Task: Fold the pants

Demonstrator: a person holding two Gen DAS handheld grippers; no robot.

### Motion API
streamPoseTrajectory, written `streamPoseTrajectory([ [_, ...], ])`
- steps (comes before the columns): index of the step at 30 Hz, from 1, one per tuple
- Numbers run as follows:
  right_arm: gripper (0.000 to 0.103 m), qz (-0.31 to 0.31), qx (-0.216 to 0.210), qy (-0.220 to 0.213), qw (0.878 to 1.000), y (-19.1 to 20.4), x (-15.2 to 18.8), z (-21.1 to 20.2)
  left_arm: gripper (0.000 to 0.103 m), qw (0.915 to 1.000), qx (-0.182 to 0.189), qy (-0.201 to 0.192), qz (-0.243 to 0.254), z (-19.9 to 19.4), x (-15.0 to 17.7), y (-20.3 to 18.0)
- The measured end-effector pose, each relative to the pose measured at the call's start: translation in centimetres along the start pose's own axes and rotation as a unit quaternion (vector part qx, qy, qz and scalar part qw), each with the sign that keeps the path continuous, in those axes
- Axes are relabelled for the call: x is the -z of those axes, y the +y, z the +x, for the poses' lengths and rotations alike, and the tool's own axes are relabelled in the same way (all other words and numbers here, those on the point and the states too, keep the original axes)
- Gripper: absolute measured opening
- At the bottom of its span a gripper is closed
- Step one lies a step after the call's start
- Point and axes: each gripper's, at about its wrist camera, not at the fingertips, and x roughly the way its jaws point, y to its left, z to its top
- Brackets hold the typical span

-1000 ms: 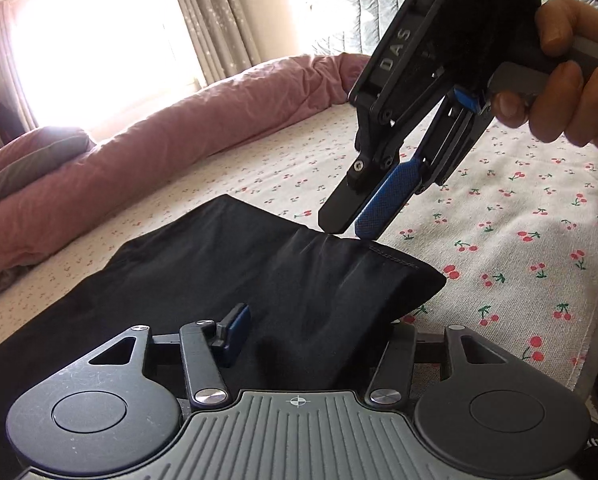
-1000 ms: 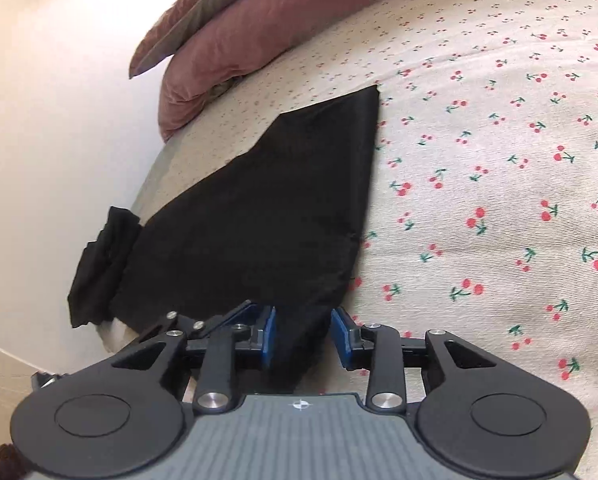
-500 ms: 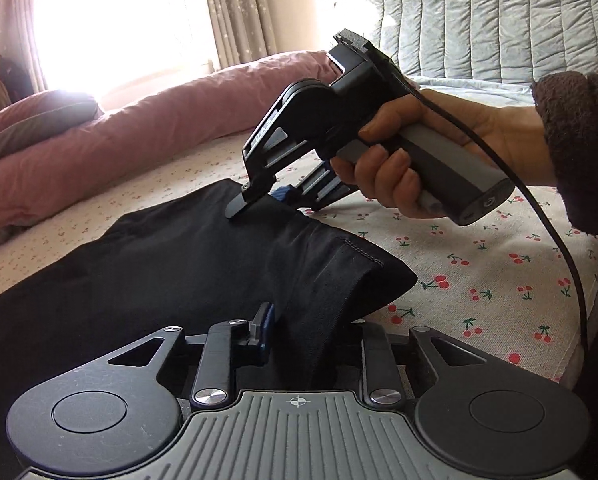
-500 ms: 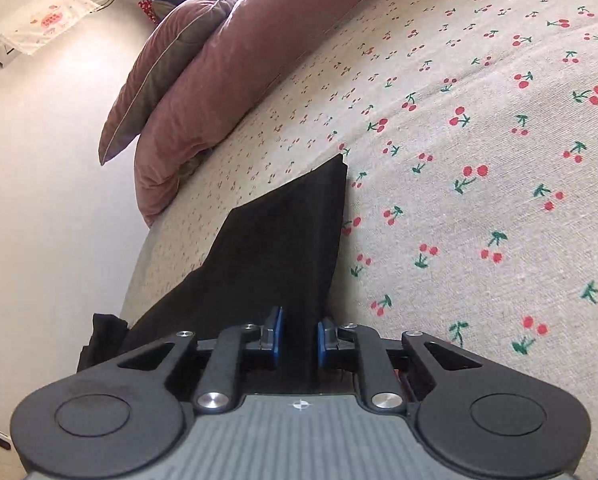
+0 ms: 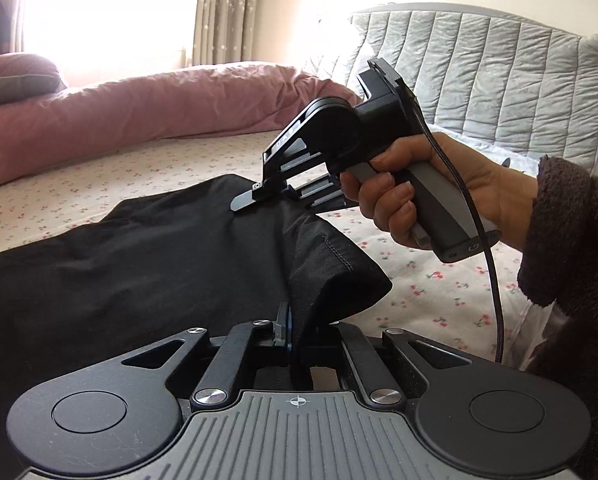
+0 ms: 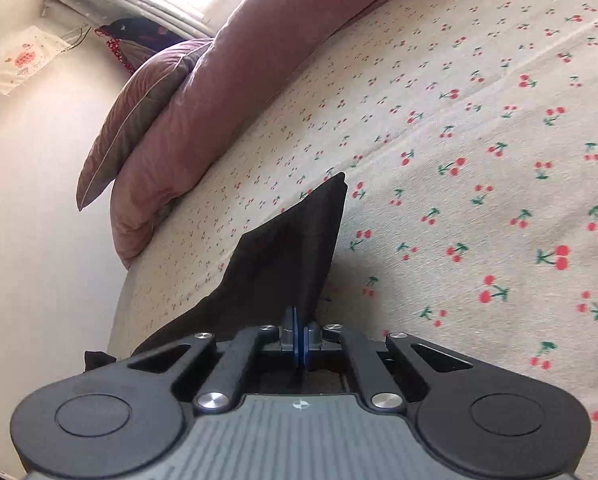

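Observation:
Black pants (image 5: 147, 264) lie across the cherry-print bed sheet (image 5: 431, 280). My left gripper (image 5: 295, 330) is shut on the near corner of the pants' end, and the cloth rises from its jaws. My right gripper (image 5: 259, 196) shows in the left wrist view, held in a hand, pinching the far corner of the same end. In the right wrist view my right gripper (image 6: 300, 334) is shut on the pants (image 6: 295, 248), which stretch away to a point.
A long pink duvet roll (image 5: 147, 108) lies along the far side of the bed, with a pillow (image 6: 139, 104) at its end. A grey quilted headboard (image 5: 499, 80) stands at the right. A wall (image 6: 31, 220) runs beside the bed edge.
Both grippers have closed on the pants' end. The right gripper came down from above onto the far corner and clamped it; the cloth now lifts between the two.

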Motion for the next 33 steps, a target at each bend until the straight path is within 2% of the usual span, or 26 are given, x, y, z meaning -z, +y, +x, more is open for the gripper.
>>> streamPoseTrajectory([
  [5, 0.001, 0.024, 0.006, -0.049, 0.998, -0.2, 0.4, -4.5, 0.001, 0.9981, 0.051, -0.014, -0.031, -0.1, -1.1, -1.6],
  [10, 0.002, 0.013, -0.009, -0.071, 0.997, 2.8, 0.3, -6.1, 0.001, 0.9934, 0.064, -0.045, -0.084, -2.3, -2.1, -0.7],
  [16, 0.002, -0.047, -0.046, -0.052, 0.996, 10.4, -0.6, -2.7, 0.001, 0.9796, 0.039, -0.09, -0.175, -6.3, -2.0, 3.4],
  [22, 0.003, -0.1, -0.066, 0.009, 0.993, 16.9, 0.9, 4.9, 0.001, 0.9562, -0.026, -0.114, -0.268, -10.5, 0.1, 8.4],
  [26, 0.007, -0.111, -0.07, 0.054, 0.99, 19.3, 3.0, 10.8, 0.001, 0.9391, -0.083, -0.093, -0.32, -12.4, 2.8, 12.1],
  [28, 0.014, -0.113, -0.066, 0.077, 0.988, 19.8, 4.2, 13.6, 0.006, 0.9357, -0.111, -0.063, -0.329, -12.6, 4.0, 13.4],
  [30, 0.019, -0.11, -0.059, 0.097, 0.987, 20.1, 5.1, 15.4, 0.011, 0.933, -0.122, -0.022, -0.338, -12.4, 5.0, 14.8],
  [32, 0.031, -0.106, -0.059, 0.107, 0.987, 19.9, 5.4, 16.0, 0.022, 0.9338, -0.128, 0.019, -0.334, -12.5, 5.7, 16.1],
  [33, 0.043, -0.105, -0.055, 0.105, 0.987, 20.0, 5.5, 16.0, 0.023, 0.9341, -0.129, 0.028, -0.332, -13.1, 6.2, 16.7],
])
